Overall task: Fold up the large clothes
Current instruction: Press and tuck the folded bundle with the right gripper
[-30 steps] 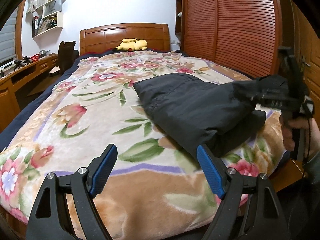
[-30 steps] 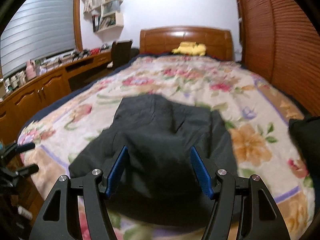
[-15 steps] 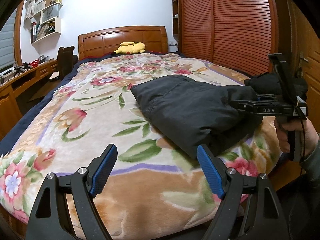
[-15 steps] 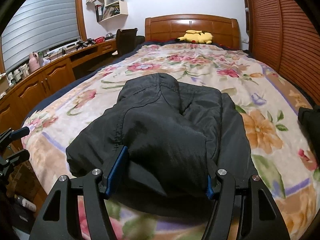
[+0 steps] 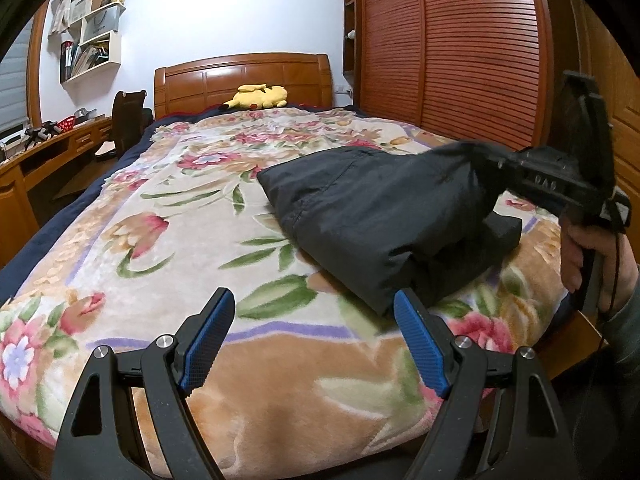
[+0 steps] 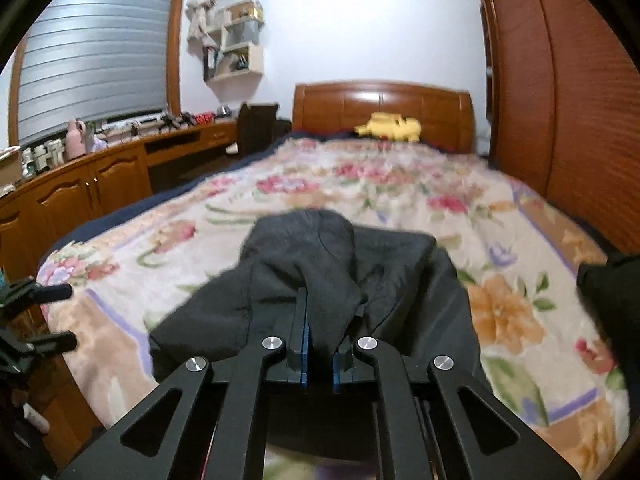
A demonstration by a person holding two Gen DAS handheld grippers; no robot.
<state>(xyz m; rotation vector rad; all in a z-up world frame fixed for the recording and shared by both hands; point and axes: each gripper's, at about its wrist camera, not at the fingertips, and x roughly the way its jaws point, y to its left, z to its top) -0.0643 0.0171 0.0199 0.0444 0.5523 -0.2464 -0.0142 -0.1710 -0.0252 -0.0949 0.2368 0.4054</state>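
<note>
Dark jacket (image 5: 372, 216) on the bed (image 5: 168, 248), near edge pinched in the just-closed right hand-held gripper (image 6: 318, 344), long axis toward the headboard (image 5: 244, 80); left hand-held gripper (image 5: 316, 340) open, empty, farther.

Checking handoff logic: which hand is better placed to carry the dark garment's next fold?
Right. The right gripper is shut on the dark garment, bunching its near edge. The left gripper hangs open over the floral blanket, touching nothing.

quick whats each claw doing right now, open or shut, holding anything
Left claw: open, holding nothing, above the floral blanket.
Right claw: just closed, shut on a bunched fold of the dark grey folded garment.
</note>
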